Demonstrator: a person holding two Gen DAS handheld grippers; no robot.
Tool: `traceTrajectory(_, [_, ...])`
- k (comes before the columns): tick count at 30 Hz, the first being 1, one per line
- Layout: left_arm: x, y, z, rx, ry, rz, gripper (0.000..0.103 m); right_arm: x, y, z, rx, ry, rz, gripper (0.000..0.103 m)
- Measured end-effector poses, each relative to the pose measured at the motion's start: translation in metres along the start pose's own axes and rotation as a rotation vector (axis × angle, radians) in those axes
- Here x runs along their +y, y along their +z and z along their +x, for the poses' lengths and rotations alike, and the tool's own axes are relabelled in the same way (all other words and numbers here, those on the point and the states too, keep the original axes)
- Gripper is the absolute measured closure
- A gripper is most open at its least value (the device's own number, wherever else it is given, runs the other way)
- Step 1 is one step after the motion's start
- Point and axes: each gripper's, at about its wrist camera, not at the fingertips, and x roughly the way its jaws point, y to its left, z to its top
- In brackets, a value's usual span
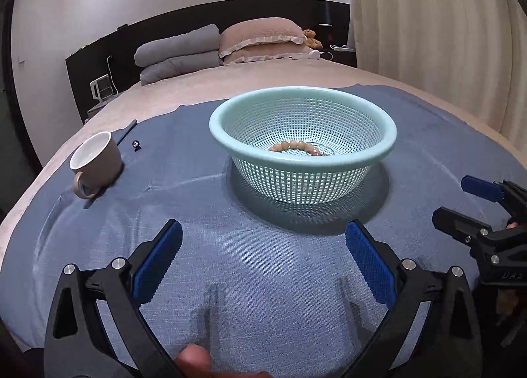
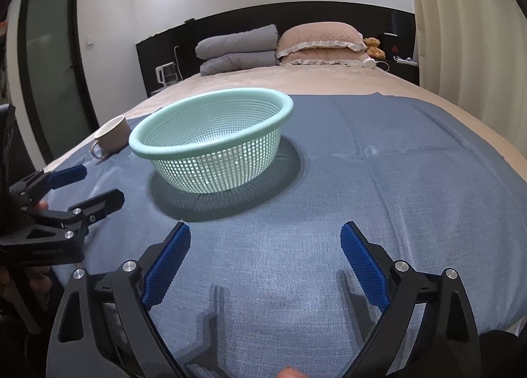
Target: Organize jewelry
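A mint-green mesh basket [image 1: 217,127] stands on a blue cloth [image 1: 257,279] spread over a bed. Inside it lies a bracelet of tan beads [image 1: 293,146], with a thin silvery piece [image 1: 326,148] beside it. A small dark jewel [image 1: 136,146] lies on the cloth left of the basket. My left gripper [image 1: 263,226] hovers open in front of the basket, nothing between its blue pads. My right gripper [image 2: 266,229] is open too and empty, low over the cloth, with the basket [image 2: 138,144] ahead to its left. Each gripper shows in the other's view [image 1: 453,197] [image 2: 100,183].
A brown cup [image 1: 98,160] with a white inside stands on the cloth at the far left, a thin dark stick [image 1: 128,131] behind it. Pillows [image 1: 263,39] and folded grey bedding lie at the headboard. A curtain [image 1: 444,32] hangs at the right.
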Motion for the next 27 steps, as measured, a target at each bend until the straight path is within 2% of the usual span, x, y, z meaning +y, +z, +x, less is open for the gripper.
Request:
traceTrajectory(4, [0.007, -0.004, 0.004, 0.019, 0.001, -0.063, 0.006, 0.006, -0.003, 0.002, 0.016, -0.002, -0.023, 0.014])
traceTrajectory(8, [0.011, -0.006, 0.003, 0.013, 0.036, -0.092, 0.006, 0.008, -0.004, 0.003, 0.025, 0.002, -0.03, 0.013])
traceTrajectory(11, [0.014, -0.008, 0.0, -0.002, 0.011, -0.105, 0.006, 0.009, -0.004, 0.005, 0.032, 0.002, -0.027, 0.013])
traceTrajectory(21, [-0.003, -0.01, -0.002, -0.015, -0.019, -0.021, 0.006, 0.01, -0.004, 0.009, 0.048, -0.004, -0.023, 0.012])
traceTrajectory(27, [-0.007, -0.012, -0.001, -0.008, -0.02, -0.015, 0.006, 0.011, -0.004, 0.011, 0.062, -0.006, -0.018, 0.011])
